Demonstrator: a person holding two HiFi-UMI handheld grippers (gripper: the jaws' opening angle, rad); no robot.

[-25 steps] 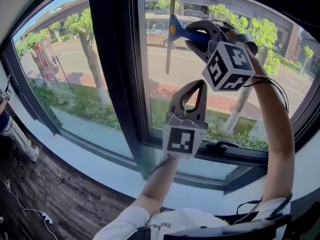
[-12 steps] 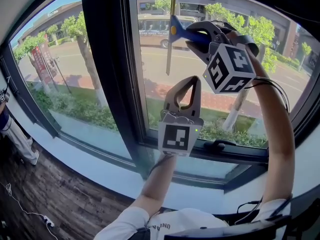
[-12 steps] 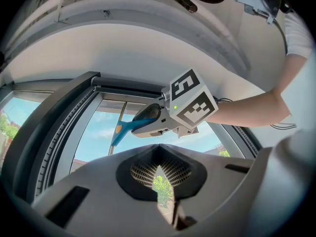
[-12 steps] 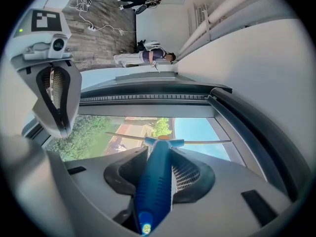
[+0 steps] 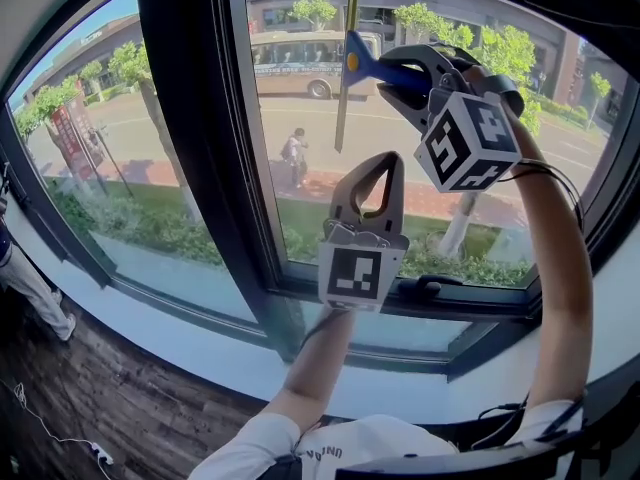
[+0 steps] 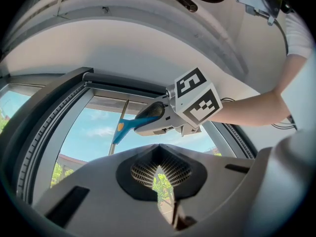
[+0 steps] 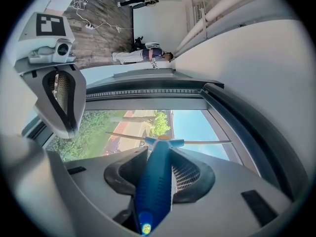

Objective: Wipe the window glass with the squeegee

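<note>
Presently the right gripper (image 5: pixel 388 73) is up at the top part of the window glass (image 5: pixel 300 208), to the right of the dark upright frame post (image 5: pixel 195 168). Its fingers (image 7: pixel 192 174) are closed tight on the squeegee (image 7: pixel 156 181), clamping the handle lengthwise between the pads.

The squeegee has a ribbed blue plastic handle with a round yellow mark at the neck. A thin, pale blade is set crosswise at its far end. In the head view the blade stands almost upright against the pane, from the top of the frame down past the handle. Whether the blade edge actually touches the glass cannot be confirmed.

The marker cube (image 5: pixel 468 138) of the right gripper sits just nearer than the handle, facing the head camera.

The left gripper (image 5: pixel 387 163) is lower and nearer, below the right gripper and in front of the same pane, pointing upward. Its fingers (image 6: pixel 138 169) meet at the tips and hold nothing.

Beneath the window runs a pale sill (image 5: pixel 190 333), and a dark wood floor (image 5: pixel 90 398) shows at the near left. Through the glass a bus (image 5: pixel 300 63) stands on the road, a pedestrian (image 5: pixel 294 158) is on the pavement, and trees (image 5: pixel 135 63) line the verge.
</note>
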